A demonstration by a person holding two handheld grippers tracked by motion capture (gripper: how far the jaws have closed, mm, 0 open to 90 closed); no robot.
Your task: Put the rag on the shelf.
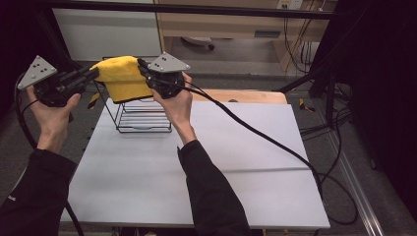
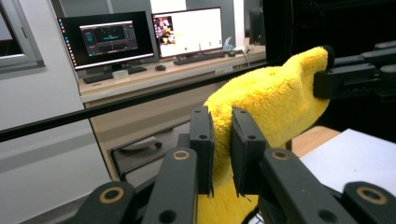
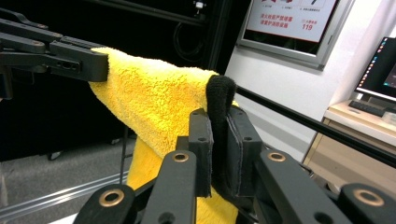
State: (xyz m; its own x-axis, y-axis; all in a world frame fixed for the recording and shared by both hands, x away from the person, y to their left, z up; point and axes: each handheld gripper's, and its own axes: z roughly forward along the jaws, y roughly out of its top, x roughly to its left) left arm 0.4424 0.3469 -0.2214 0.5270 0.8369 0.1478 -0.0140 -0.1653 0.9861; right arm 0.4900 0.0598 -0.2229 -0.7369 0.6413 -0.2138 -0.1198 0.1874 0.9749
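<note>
A fluffy yellow towel (image 1: 121,76) with a black trim hangs stretched between my two grippers, above a black wire rack (image 1: 142,115). My left gripper (image 1: 93,73) is shut on the towel's left end. In the left gripper view the yellow towel (image 2: 271,102) is pinched between the jaws of my left gripper (image 2: 222,154), and the other gripper grips its far end. My right gripper (image 1: 142,68) is shut on the towel's right end. The right gripper view has my right gripper (image 3: 219,149) clamped on the black trim (image 3: 220,100), with the towel (image 3: 154,100) running to the other gripper.
The rack stands at the far left of a white table (image 1: 246,162). A black cable (image 1: 265,140) trails from the right gripper across the table to its right edge. A wooden board (image 1: 246,96) lies beyond the table's far edge.
</note>
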